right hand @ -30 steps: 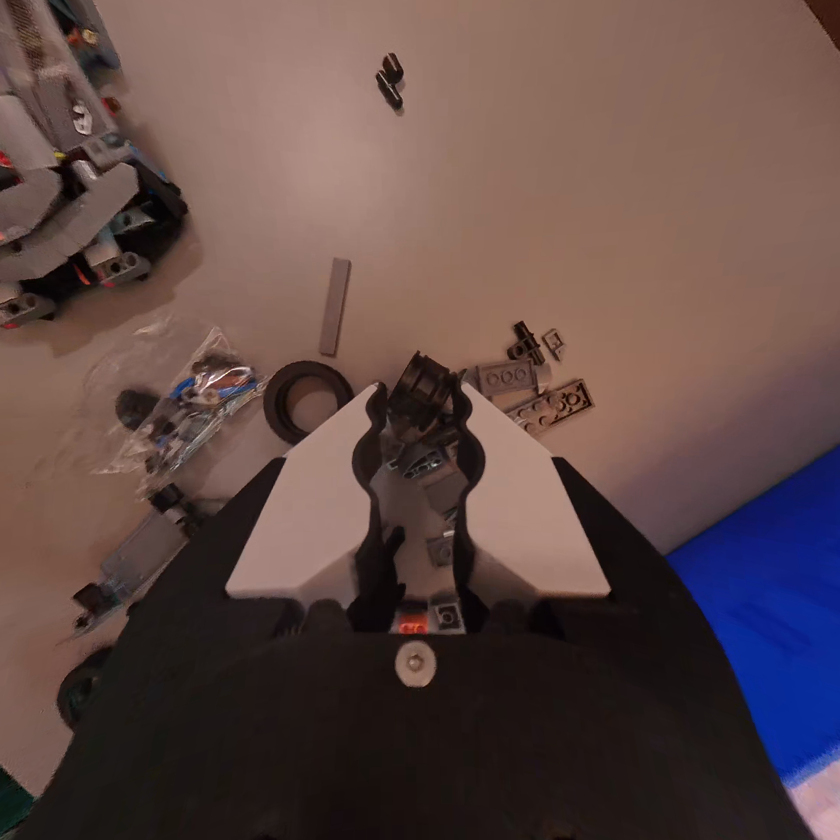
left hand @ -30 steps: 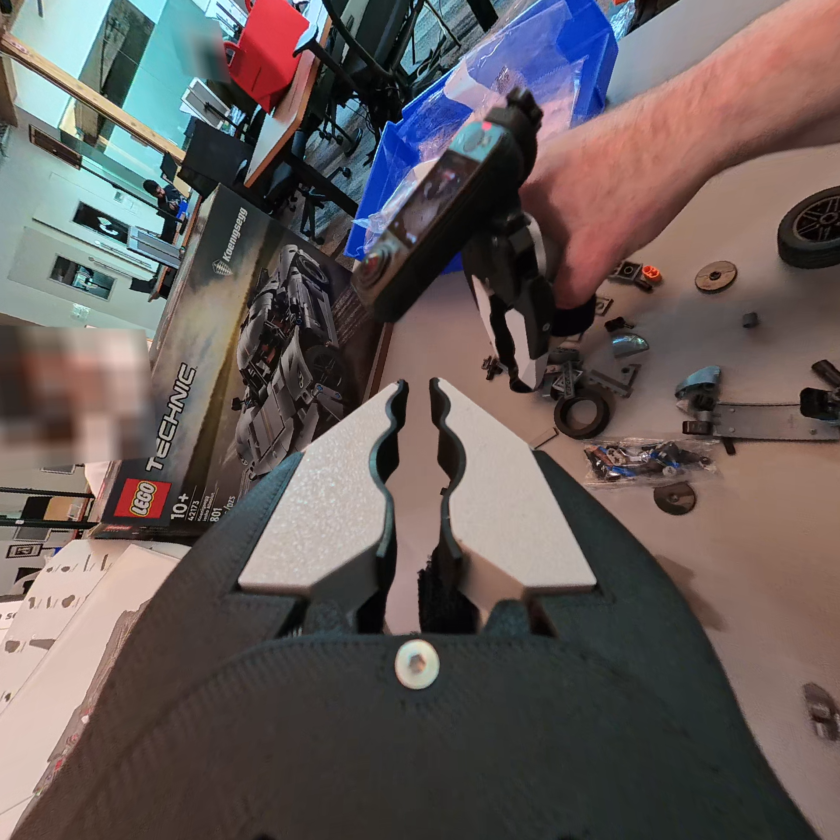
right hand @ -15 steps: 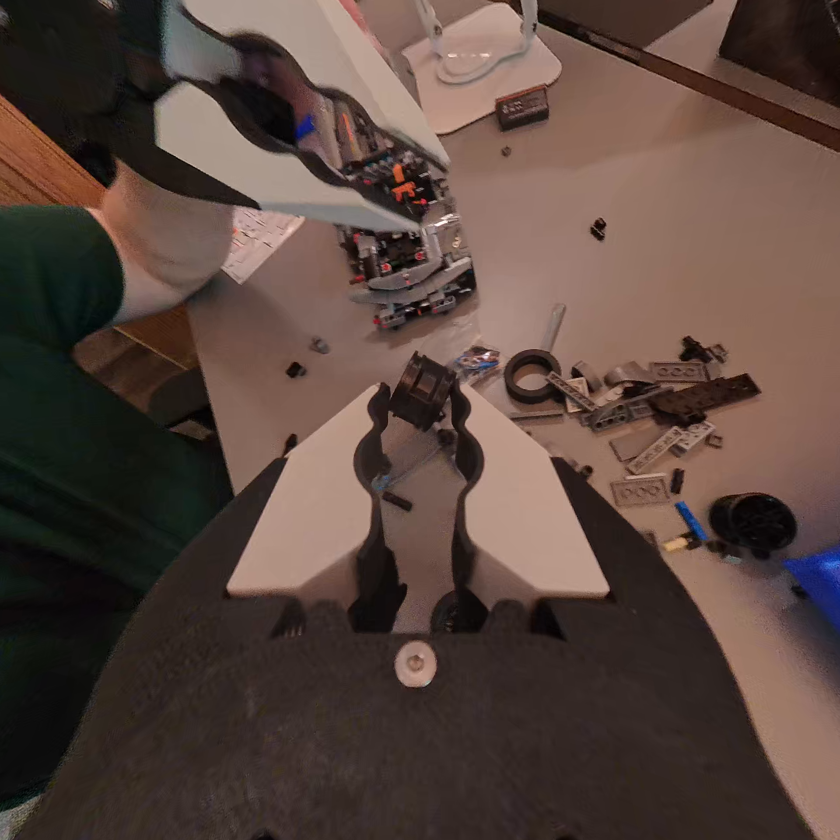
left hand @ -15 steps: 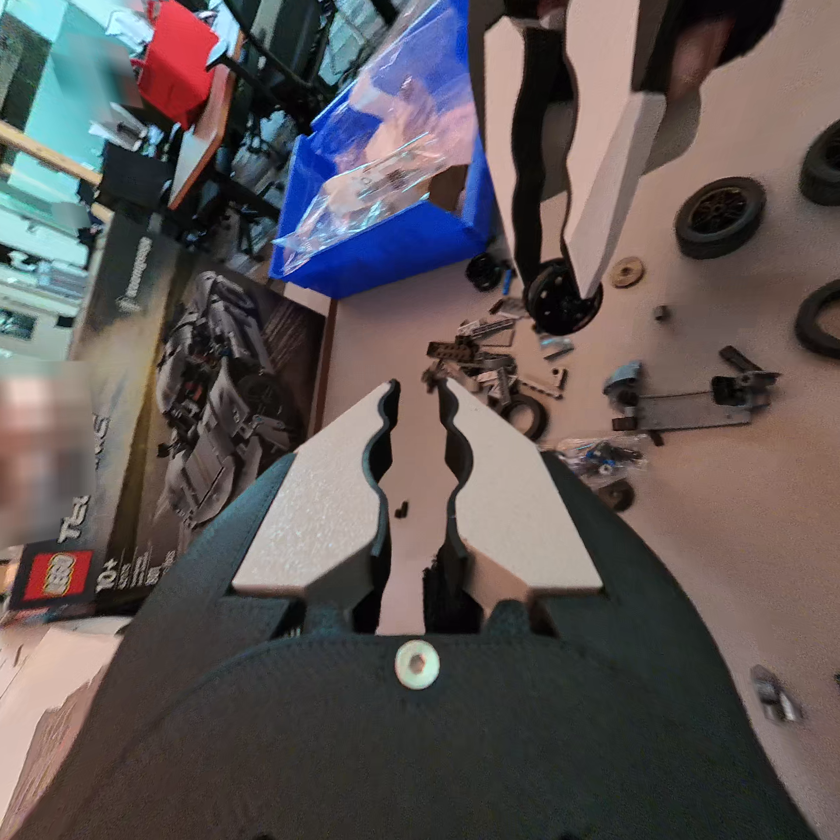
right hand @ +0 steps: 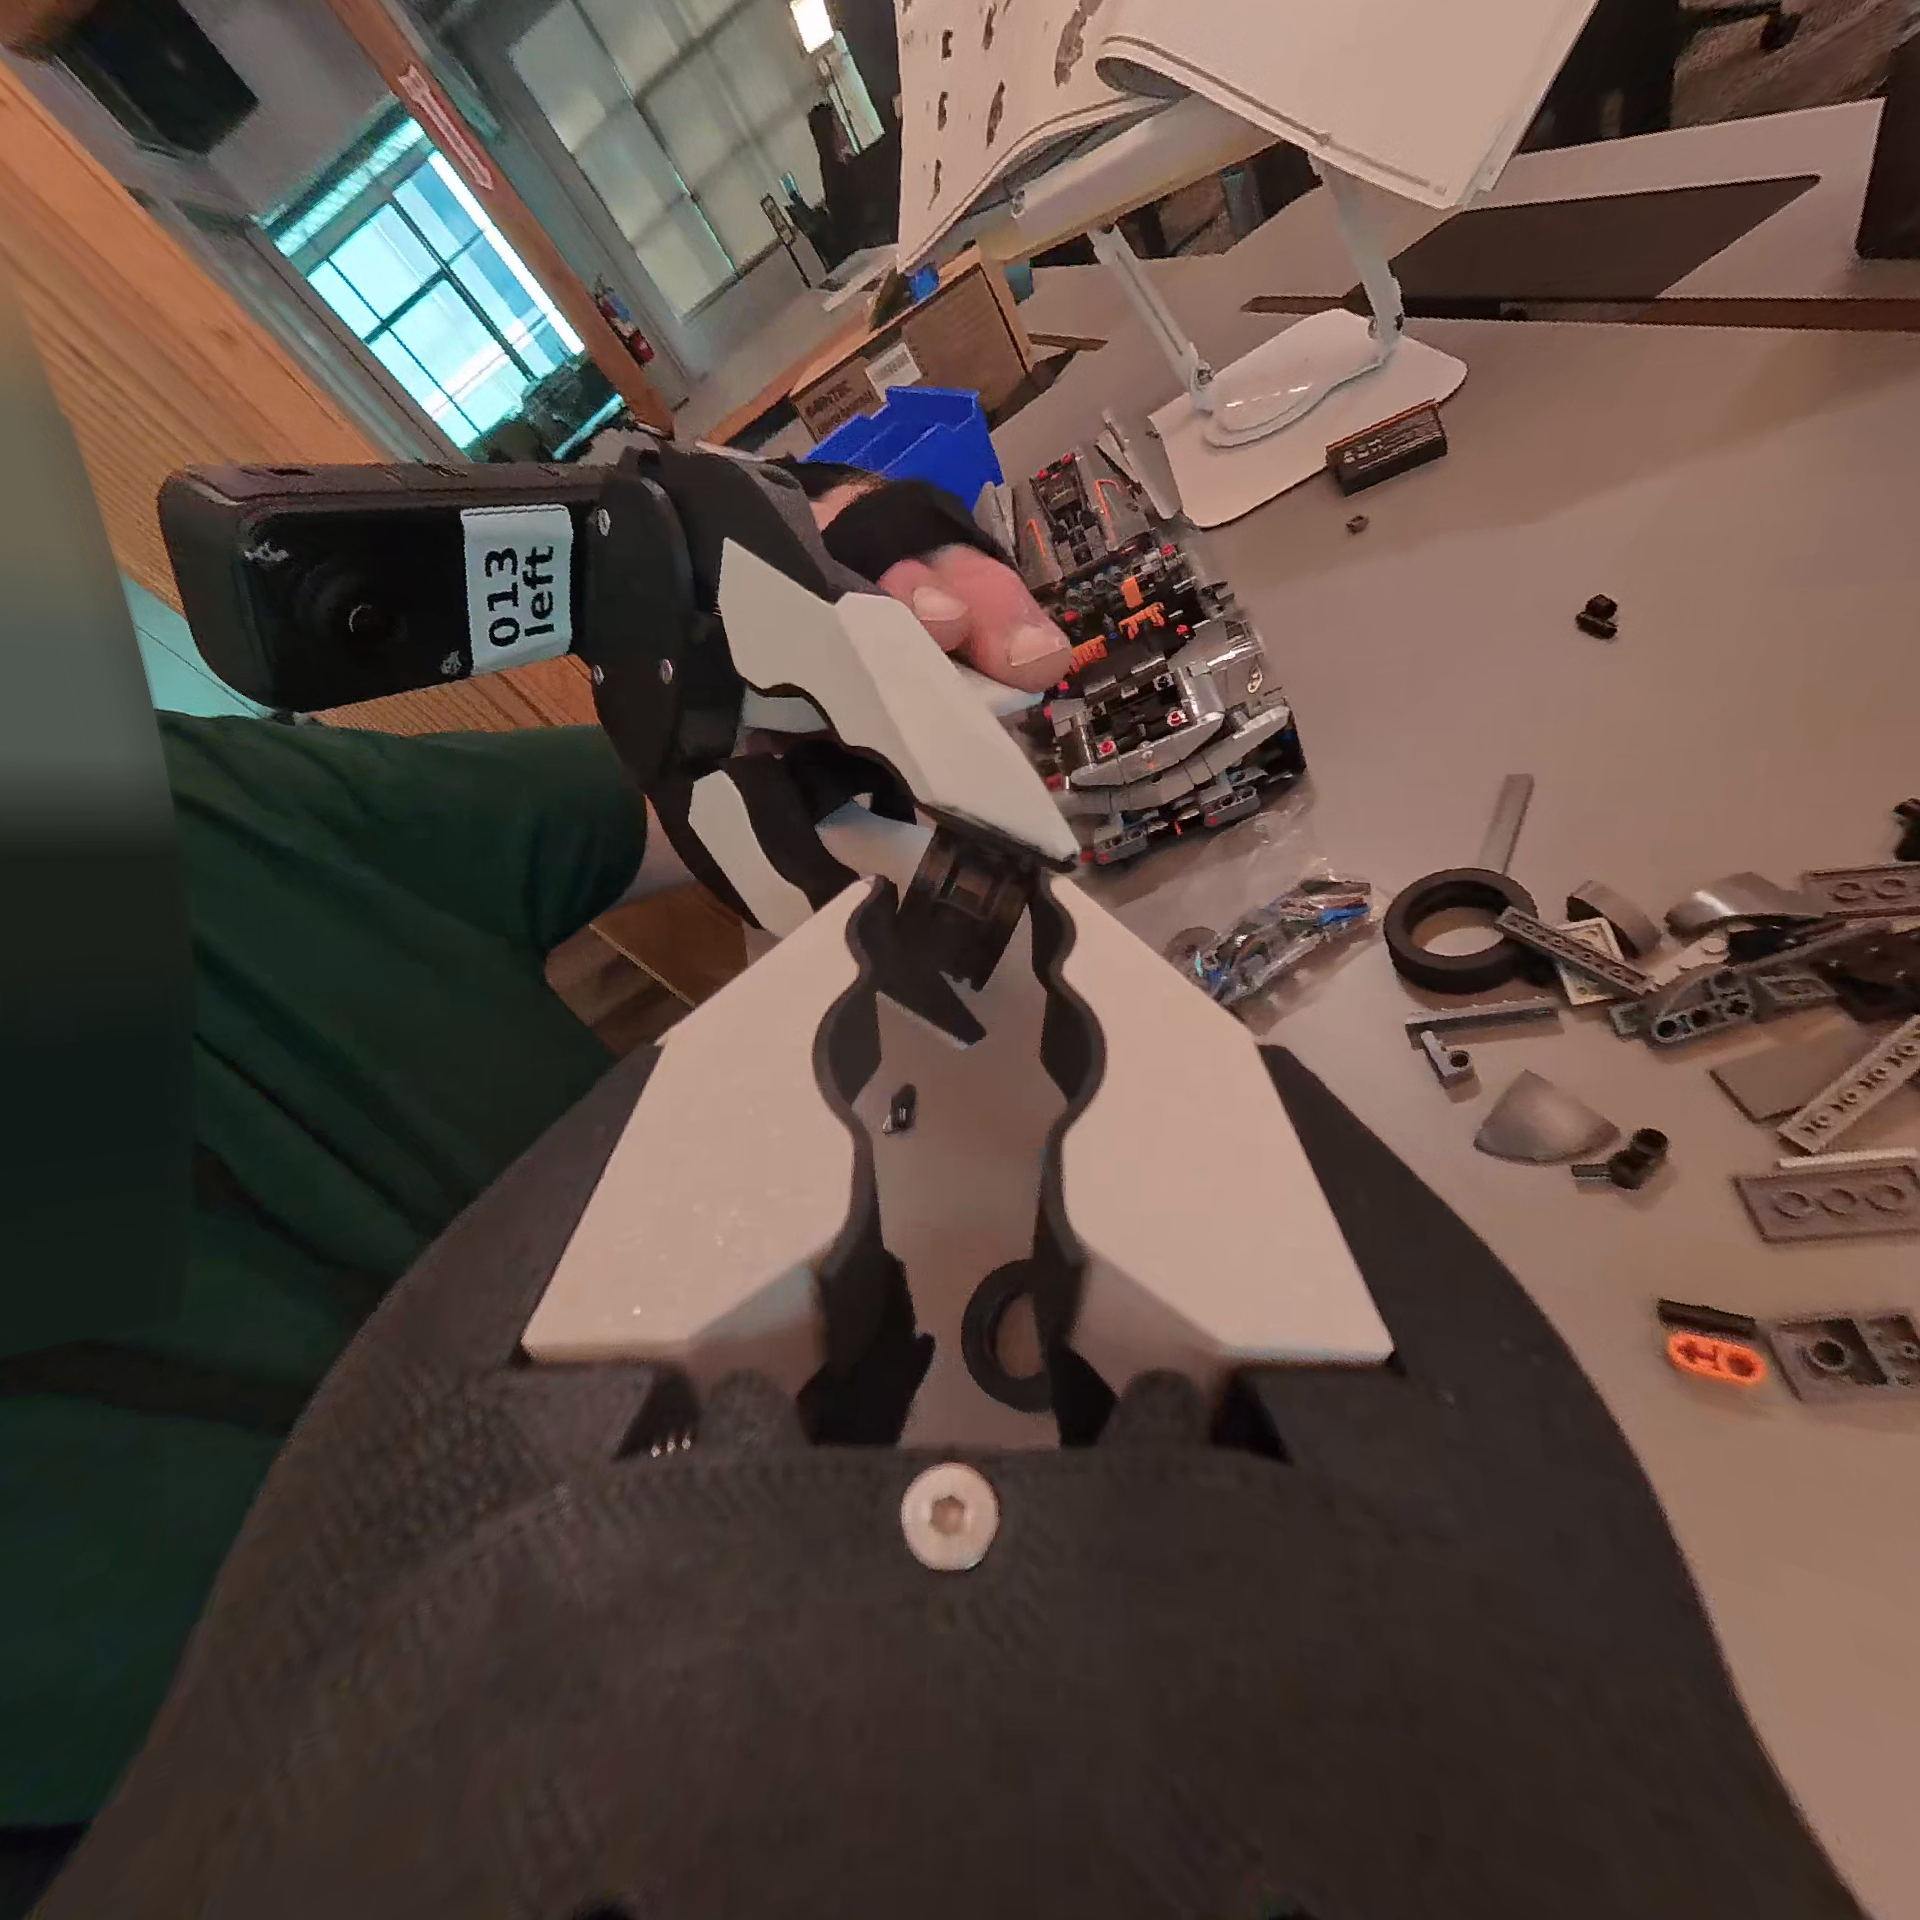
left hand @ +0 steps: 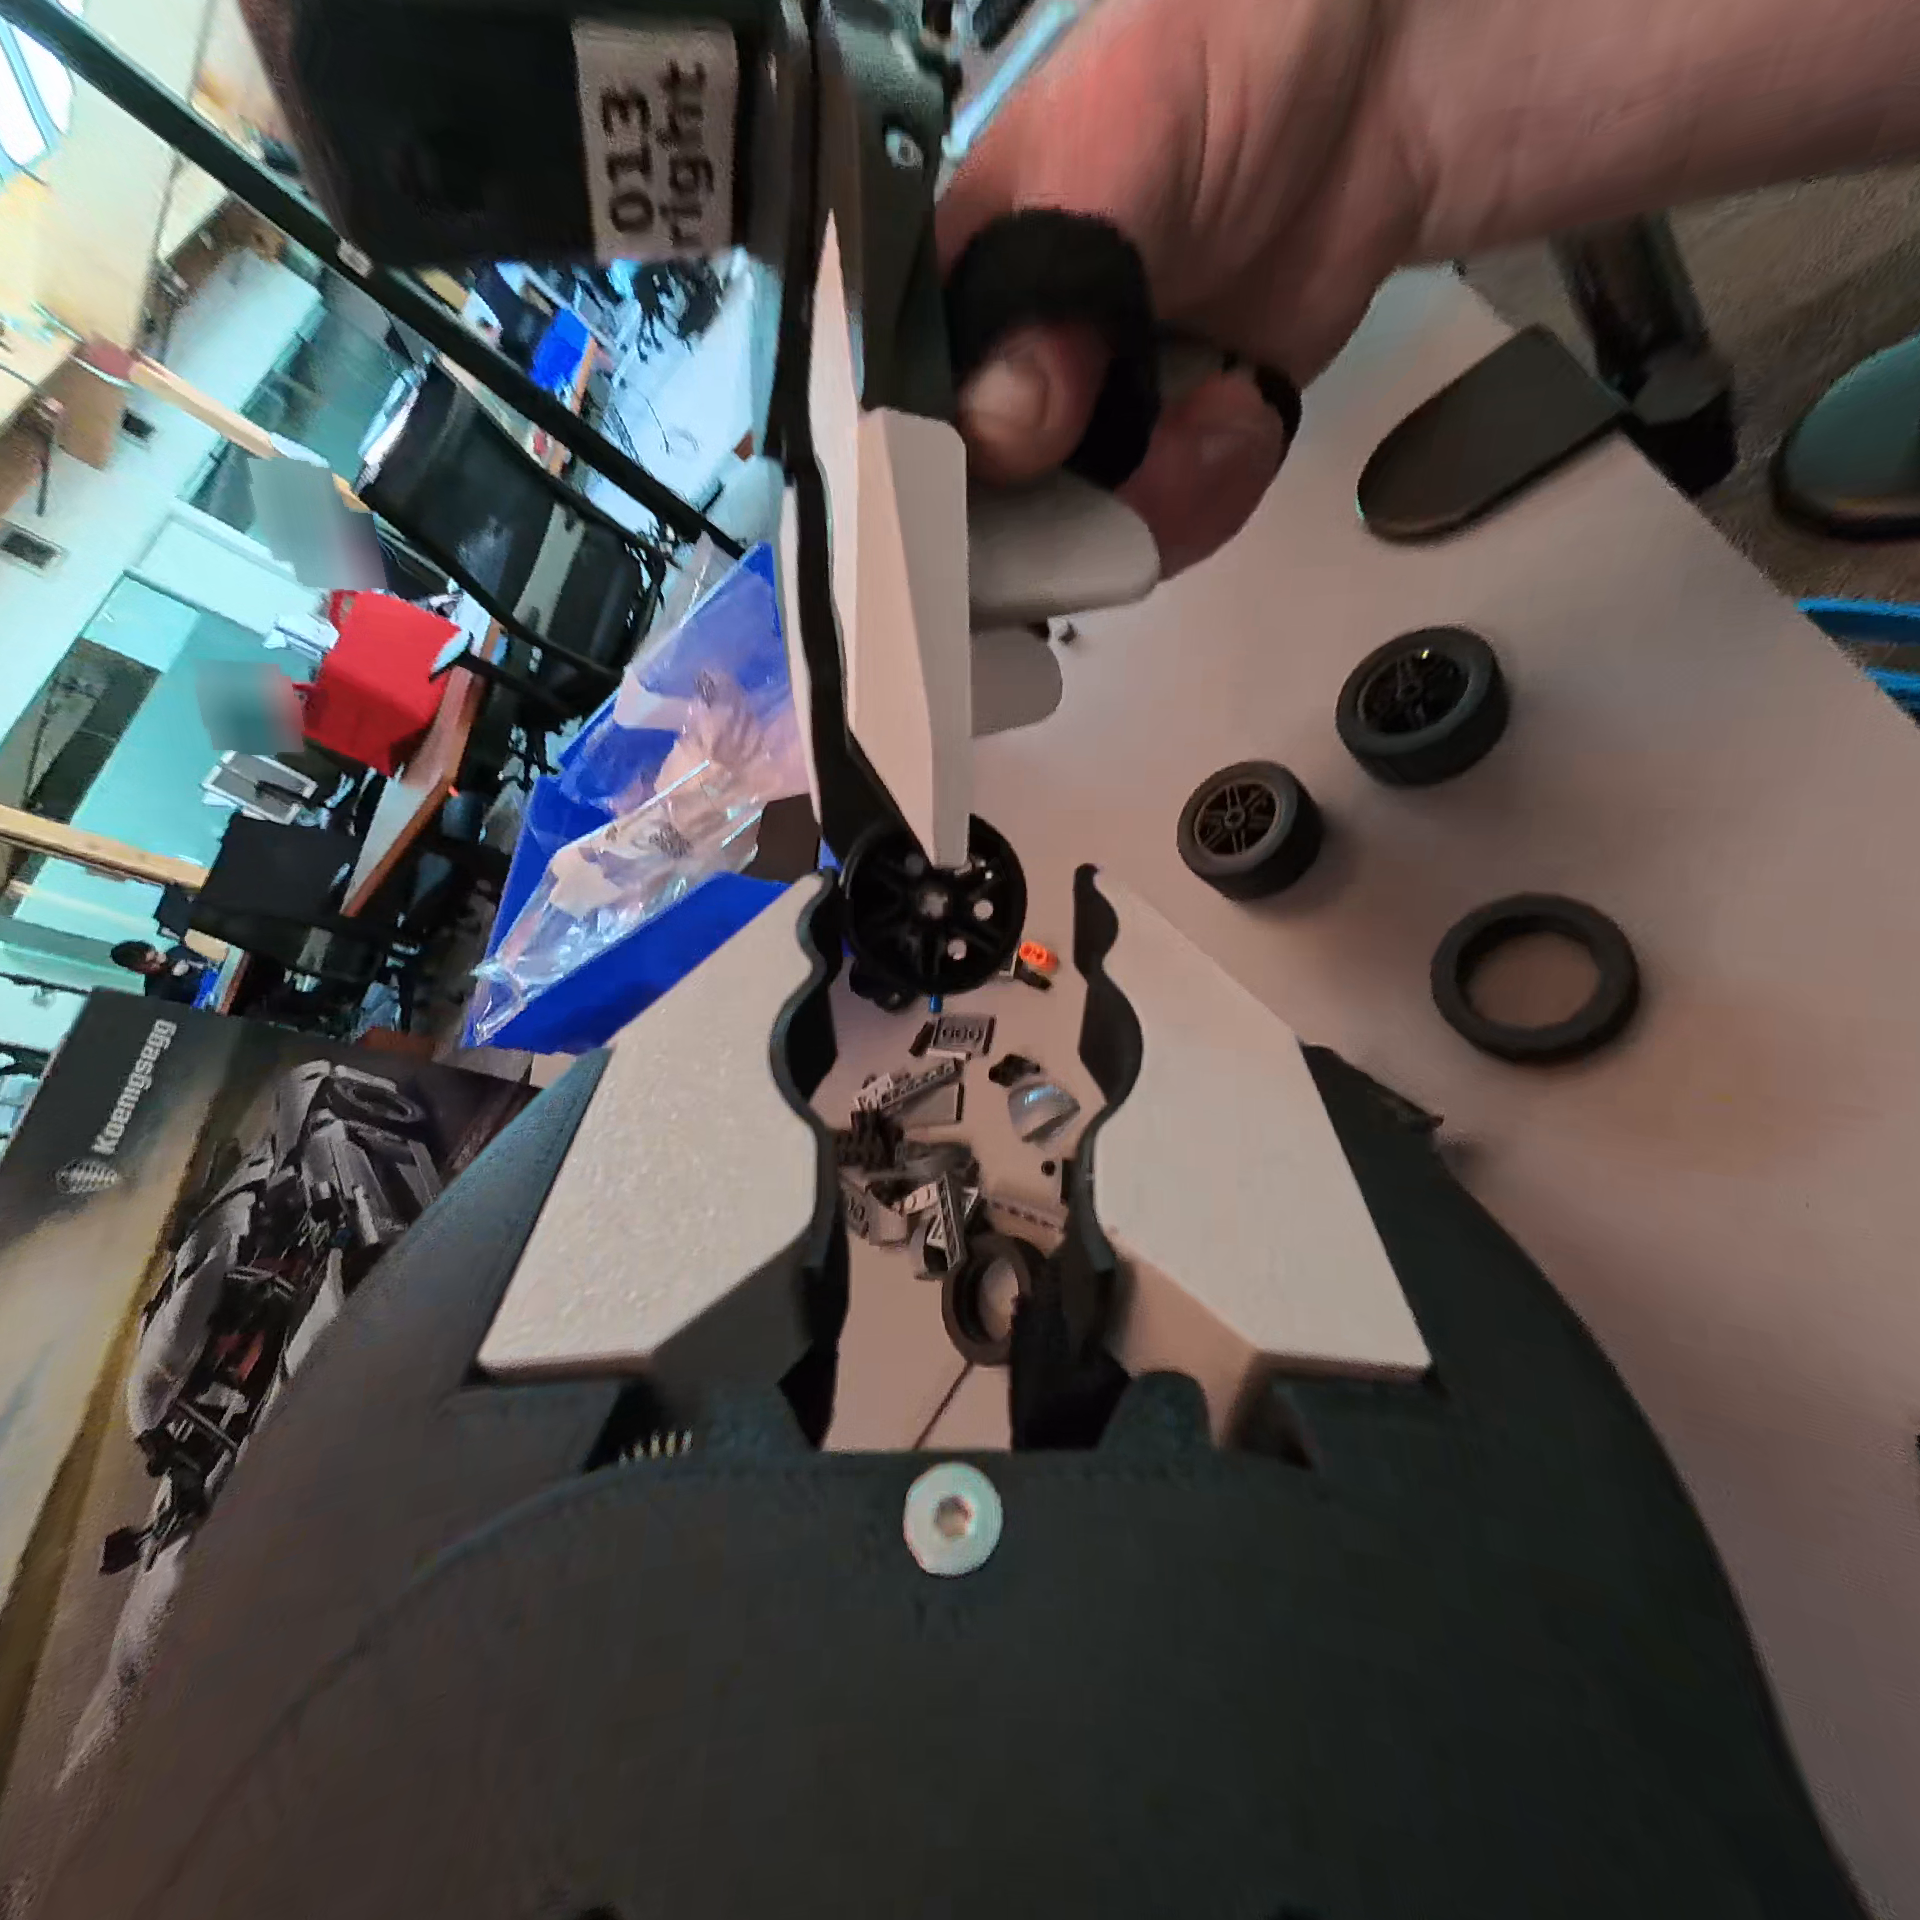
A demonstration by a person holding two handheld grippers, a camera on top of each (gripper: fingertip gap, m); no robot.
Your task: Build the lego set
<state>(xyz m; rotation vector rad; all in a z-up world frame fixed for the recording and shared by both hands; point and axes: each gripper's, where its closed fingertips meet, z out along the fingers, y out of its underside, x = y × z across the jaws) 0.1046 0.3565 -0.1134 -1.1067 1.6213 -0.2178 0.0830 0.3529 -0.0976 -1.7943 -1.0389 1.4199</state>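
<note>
My right gripper (right hand: 956, 891) is shut on a black wheel rim (right hand: 961, 920) and holds it above the table. In the left wrist view the right gripper (left hand: 920, 836) comes down from above with the rim (left hand: 932, 907) at its tips. My left gripper (left hand: 951, 902) is open, and the rim sits between its fingertips, against the left one. In the right wrist view the left gripper (right hand: 1013, 940) reaches in from the left with one finger above the rim and one below. The partly built grey car model (right hand: 1153, 665) stands on the table behind.
Two tyred wheels (left hand: 1247, 831) (left hand: 1418, 707) and a loose tyre (left hand: 1532, 977) lie to the right. A pile of grey parts (right hand: 1766, 997), a tyre (right hand: 1460, 930) and a parts bag (right hand: 1268, 930) lie nearby. A blue bin (left hand: 644, 935) and the set's box (left hand: 208, 1195) stand on the left.
My right gripper lifted the rim off the table and swung it toward the left gripper. My left gripper opened wider and moved up around the rim.
</note>
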